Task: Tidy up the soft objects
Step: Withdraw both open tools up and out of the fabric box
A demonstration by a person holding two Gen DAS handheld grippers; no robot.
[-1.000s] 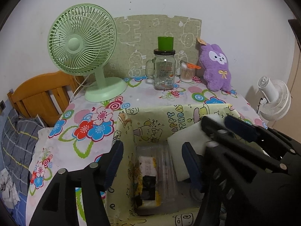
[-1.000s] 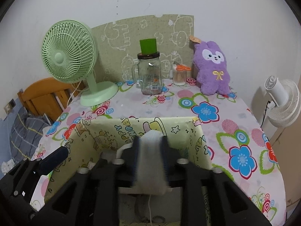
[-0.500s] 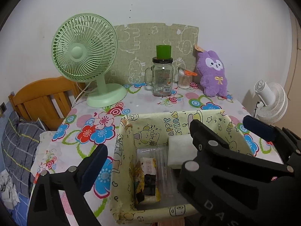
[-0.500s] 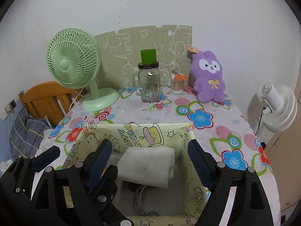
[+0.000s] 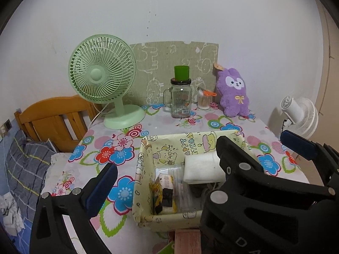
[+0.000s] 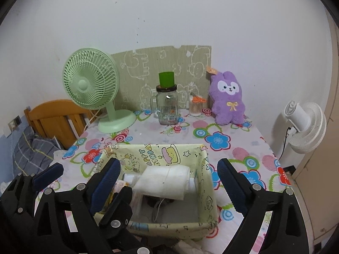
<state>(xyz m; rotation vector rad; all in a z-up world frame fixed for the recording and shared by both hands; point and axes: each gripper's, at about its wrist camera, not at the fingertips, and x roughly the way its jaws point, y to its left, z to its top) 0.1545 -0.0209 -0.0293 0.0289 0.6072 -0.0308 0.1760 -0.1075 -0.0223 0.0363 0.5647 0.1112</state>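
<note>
**White pad lies in the box; plush rabbit waits at the back of the table**

At 9 o'clock on the flowered table (image 6: 243,139) stands a green fan (image 6: 91,82), with a glass jar (image 6: 167,105) at 12 o'clock and a purple plush rabbit (image 6: 227,98) at 1 o'clock, upright against the wall. Nearer the cameras, a yellow cartoon-print box (image 6: 203,192) sits at 6 o'clock. Inside it a folded white pad (image 6: 164,182) rests across other small items, free of any grip.

The left gripper (image 5: 169,169) hovers over the box's left half, its fingers wide apart and holding nothing; its right finger is hidden behind the other tool. The right gripper (image 6: 169,175) hangs above the box with its blue pads (image 6: 231,182) spread to either side of the pad, touching neither it nor the walls.

The placing step looks complete. The likely next soft item is the rabbit, well apart from both tools. Reaching it calls for a lift clear of the box rim, a pass to the right of the jar, and a gentle squeeze around the plush body.
</note>
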